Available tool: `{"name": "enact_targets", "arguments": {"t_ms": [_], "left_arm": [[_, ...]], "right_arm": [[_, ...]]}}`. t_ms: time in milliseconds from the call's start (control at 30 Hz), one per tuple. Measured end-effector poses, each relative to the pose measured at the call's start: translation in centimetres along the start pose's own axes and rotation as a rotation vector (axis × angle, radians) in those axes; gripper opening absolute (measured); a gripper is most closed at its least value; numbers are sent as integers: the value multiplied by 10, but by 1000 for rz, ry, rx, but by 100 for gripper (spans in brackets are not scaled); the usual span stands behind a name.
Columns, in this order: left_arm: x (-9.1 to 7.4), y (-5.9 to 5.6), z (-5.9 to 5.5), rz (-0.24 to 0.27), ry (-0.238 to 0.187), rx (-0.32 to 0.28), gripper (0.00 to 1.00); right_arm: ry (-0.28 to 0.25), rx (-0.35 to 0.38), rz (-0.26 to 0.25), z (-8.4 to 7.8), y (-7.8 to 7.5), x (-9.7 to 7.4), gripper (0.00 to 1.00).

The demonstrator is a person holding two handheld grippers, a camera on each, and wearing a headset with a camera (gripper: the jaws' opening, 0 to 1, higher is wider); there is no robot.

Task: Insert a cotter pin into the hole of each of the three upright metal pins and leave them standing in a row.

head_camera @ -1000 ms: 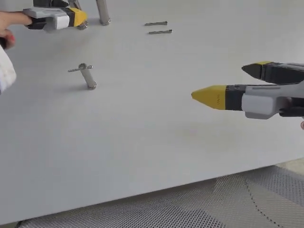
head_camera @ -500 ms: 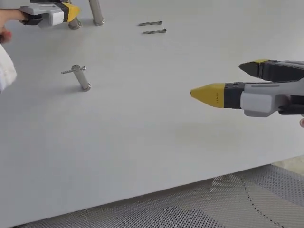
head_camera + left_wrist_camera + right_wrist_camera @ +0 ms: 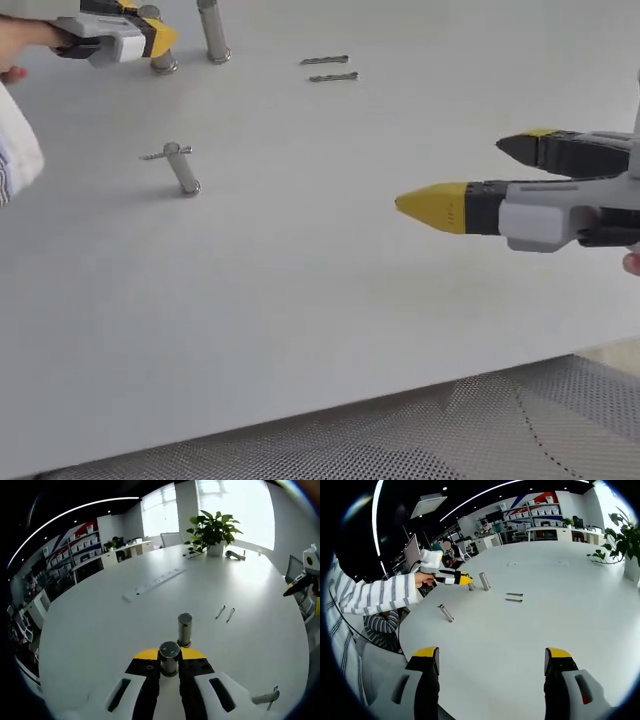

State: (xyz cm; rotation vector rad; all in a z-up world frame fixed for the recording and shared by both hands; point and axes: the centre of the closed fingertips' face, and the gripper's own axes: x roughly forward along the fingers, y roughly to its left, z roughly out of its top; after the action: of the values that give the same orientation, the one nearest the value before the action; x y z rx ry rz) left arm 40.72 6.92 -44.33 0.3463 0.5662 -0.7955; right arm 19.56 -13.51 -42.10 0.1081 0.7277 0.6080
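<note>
My left gripper [image 3: 158, 40] is at the table's far left, shut on an upright metal pin [image 3: 169, 661] whose base [image 3: 164, 64] stands on the table. A second upright pin [image 3: 213, 34] stands just to its right [image 3: 184, 628]. Nearer to me stands a third pin [image 3: 183, 169] with a cotter pin through its top. Two loose cotter pins [image 3: 325, 60] [image 3: 334, 76] lie side by side further right. My right gripper [image 3: 457, 178] hovers open at the near right, far from them, with nothing between its jaws [image 3: 490, 662].
The white table [image 3: 300, 280] is wide and bare around the parts; its front edge runs above a grey mesh surface [image 3: 480, 430]. A potted plant [image 3: 214, 530] stands at the far end. A person's striped sleeve [image 3: 370, 597] reaches to the left gripper [image 3: 447, 577].
The head camera has shifted slightly. The left gripper stays on the same pin and the right gripper keeps its open hover.
</note>
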Motion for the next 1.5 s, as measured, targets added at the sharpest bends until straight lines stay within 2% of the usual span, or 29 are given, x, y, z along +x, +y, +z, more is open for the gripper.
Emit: {"name": "enact_targets", "arguments": {"t_ms": [67, 133, 300, 400, 533, 700, 767, 833, 967, 1100, 1167, 1267, 1333, 1433, 1500], "left_arm": [[-10, -6, 8, -7, -16, 4, 9], [-18, -14, 16, -28, -27, -21, 9], [-32, -35, 31, -53, -33, -22, 9], [-38, -51, 42, -84, -47, -42, 9], [-48, -74, 52, -117, -57, -35, 9], [-55, -95, 61, -138, -64, -18, 9], [-57, -100, 62, -143, -64, -17, 9], [-60, -112, 64, -148, -66, -11, 9], [-62, -128, 66, -164, -67, -2, 9], [-60, -148, 62, -191, -76, 8, 9], [-59, -158, 58, -202, -67, -3, 9], [-59, -175, 50, -206, -53, 24, 9], [-54, -175, 47, -211, -48, 19, 9], [-56, -196, 38, -249, -23, 22, 9], [-55, -202, 34, -258, -19, 17, 9]], "right_arm": [[-7, -5, 1, 3, 1, -2, 85], [-13, -17, 2, 6, 1, -3, 85], [-23, -39, 21, 12, 7, -6, 85], [-29, -52, 34, 15, 12, -7, 85], [-35, -70, 48, 18, 19, -10, 85], [-47, -96, 67, 22, 27, -13, 84], [-49, -105, 73, 23, 28, -13, 84], [-53, -110, 78, 24, 30, -14, 84], [-58, -115, 84, 22, 32, -18, 84], [-60, -114, 86, 19, 33, -20, 83], [-58, -115, 87, 18, 34, -21, 83], [-55, -117, 88, 16, 36, -23, 83], [-55, -115, 88, 15, 36, -23, 83], [-54, -113, 87, 14, 35, -24, 83], [-54, -112, 87, 13, 35, -24, 82]]}}
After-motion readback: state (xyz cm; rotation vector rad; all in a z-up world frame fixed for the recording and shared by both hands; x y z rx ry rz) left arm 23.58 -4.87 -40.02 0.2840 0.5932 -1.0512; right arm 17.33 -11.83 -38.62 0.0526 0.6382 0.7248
